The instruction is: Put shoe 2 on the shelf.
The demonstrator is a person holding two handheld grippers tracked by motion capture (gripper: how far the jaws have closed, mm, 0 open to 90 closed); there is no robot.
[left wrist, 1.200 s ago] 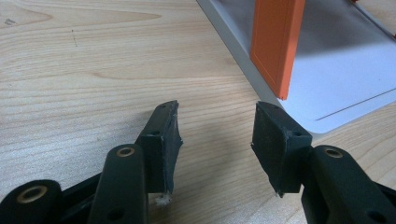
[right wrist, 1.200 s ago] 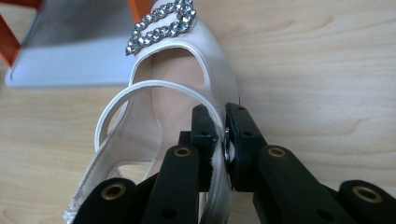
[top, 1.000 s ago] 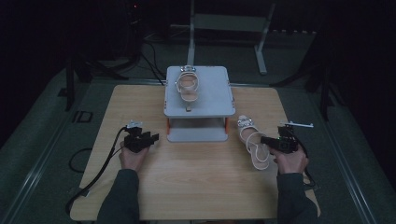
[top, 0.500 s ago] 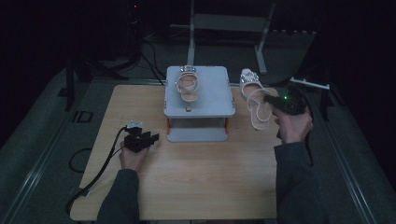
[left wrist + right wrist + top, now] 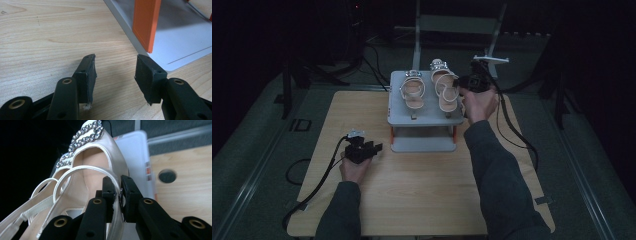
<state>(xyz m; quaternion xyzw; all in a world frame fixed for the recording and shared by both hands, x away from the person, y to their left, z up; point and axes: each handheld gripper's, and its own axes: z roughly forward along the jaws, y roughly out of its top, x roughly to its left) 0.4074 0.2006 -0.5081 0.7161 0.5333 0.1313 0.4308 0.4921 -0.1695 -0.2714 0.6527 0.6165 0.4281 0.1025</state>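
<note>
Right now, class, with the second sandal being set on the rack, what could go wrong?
1. The right gripper pinches only a thin strap of the held sandal, so it may swing or slip.
2. It sits close beside the other sandal and could nudge it.
3. The rack top is small; a heel might overhang its edge.

Both grippers black: left gripper [image 5: 115, 75] w/ blocky pads, brass-ringed screw holes; right gripper [image 5: 117, 192] same. Black cables trail. Person wears dark grey long sleeves [image 5: 497, 180].
</note>
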